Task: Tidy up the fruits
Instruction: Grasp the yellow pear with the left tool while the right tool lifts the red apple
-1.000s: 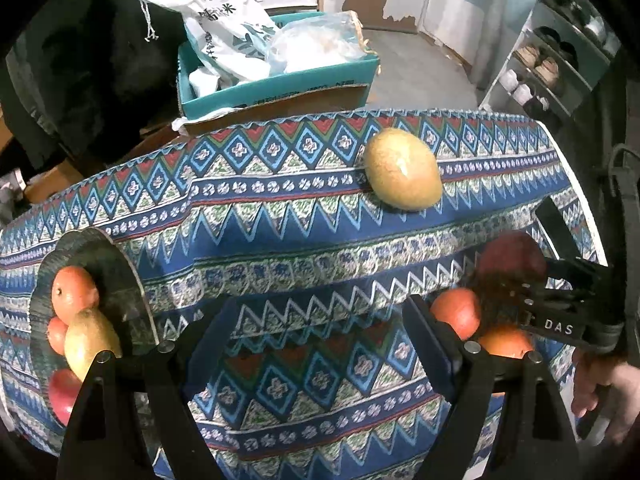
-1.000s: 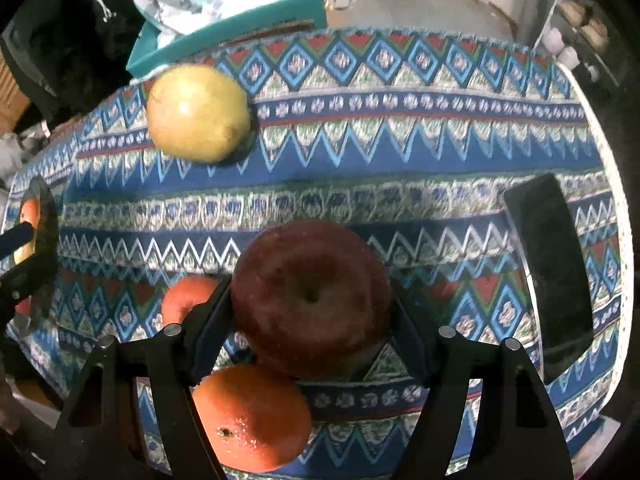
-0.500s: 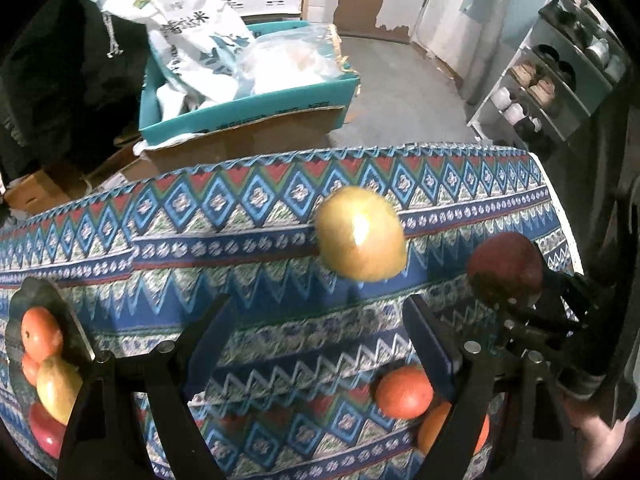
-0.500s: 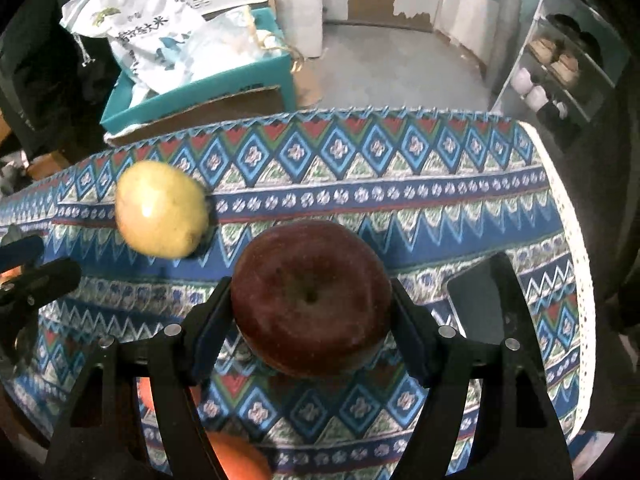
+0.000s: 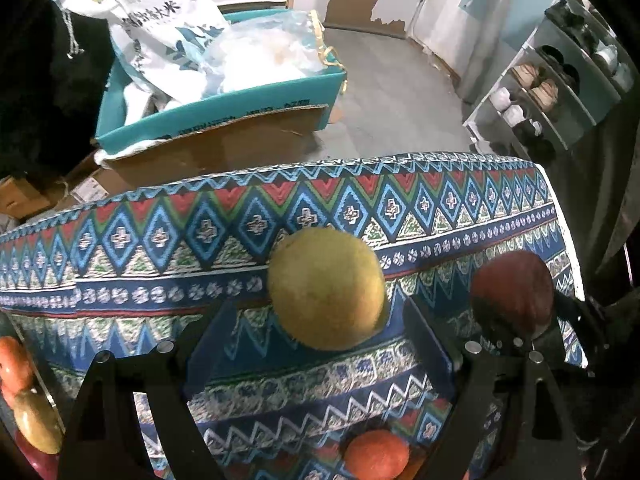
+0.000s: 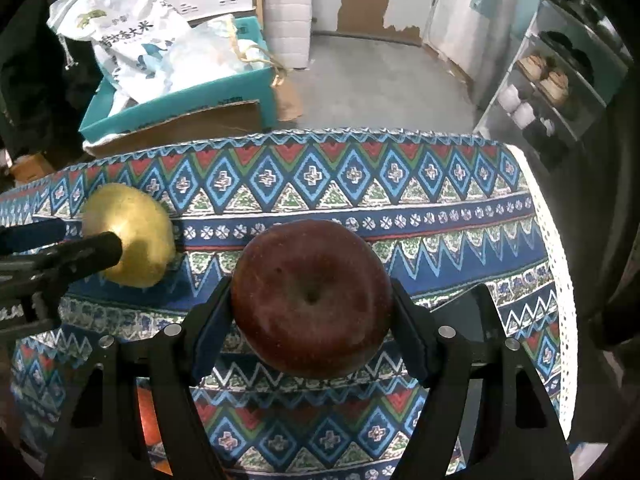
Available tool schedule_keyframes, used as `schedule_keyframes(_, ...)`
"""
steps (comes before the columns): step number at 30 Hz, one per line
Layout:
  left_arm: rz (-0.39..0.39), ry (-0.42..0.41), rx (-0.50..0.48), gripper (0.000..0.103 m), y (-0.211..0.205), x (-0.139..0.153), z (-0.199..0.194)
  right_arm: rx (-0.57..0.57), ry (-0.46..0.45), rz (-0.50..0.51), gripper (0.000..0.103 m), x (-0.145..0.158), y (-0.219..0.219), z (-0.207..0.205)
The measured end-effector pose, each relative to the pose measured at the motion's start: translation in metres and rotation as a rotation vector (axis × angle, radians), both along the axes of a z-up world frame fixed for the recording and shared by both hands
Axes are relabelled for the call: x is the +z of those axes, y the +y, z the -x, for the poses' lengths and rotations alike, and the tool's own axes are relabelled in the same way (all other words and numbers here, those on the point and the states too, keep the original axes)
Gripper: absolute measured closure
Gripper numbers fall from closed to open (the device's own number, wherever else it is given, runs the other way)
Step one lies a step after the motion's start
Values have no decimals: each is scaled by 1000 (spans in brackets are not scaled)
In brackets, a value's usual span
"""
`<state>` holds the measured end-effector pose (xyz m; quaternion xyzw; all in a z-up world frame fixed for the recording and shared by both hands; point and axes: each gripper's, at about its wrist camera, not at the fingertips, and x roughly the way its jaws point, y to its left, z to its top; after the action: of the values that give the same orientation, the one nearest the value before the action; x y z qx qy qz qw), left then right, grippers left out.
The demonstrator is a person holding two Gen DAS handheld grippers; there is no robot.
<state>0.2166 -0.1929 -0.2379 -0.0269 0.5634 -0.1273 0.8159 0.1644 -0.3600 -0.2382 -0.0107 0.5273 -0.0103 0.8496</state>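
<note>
Right gripper (image 6: 311, 320) is clamped on the dark red apple (image 6: 311, 300), both pads snug on its sides, apple lifted off the cloth w/ the dimple end facing the cam. Risk here: skin looks smooth and round, pads only catch the widest part, so a quick swing or tilt could let it roll out and drop onto the patterned tablecloth (image 6: 440, 184) or the orange (image 5: 376, 454) below.

Left gripper (image 5: 316, 344) has jaws wide, nothing held, set either side of the yellow pear (image 5: 326, 288), which lies on the cloth just ahead of the tips. Not touching yet, as far as I can tell. If the jaws close off-centre, that lopsided fruit prob squirts sideways and rolls toward the table edge. The two grippers are also near each other, so a bump is possible.

Far left, more fruit sits piled in a dish, only partly in view. Beyond the table: teal box (image 5: 224, 116) w/ bags.
</note>
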Motion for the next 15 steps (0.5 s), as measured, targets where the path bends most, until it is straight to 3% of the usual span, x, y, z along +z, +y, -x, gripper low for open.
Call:
schedule_keyframes(8, 28, 41, 8, 17, -6, -22, -11, -50, 0, -51, 29, 0, -20, -1)
schedule_keyframes(11, 43, 32, 11, 22, -6, -24, -11, -54, -2, -53, 29, 1, -23, 0)
schedule_keyframes(12, 42, 30, 8, 29, -7, -24, -11, -55, -3, -51, 29, 1, -23, 0)
schedule_keyframes(15, 47, 34, 10, 30, -5, -27, -11, -59, 2, -55, 29, 0, -24, 1)
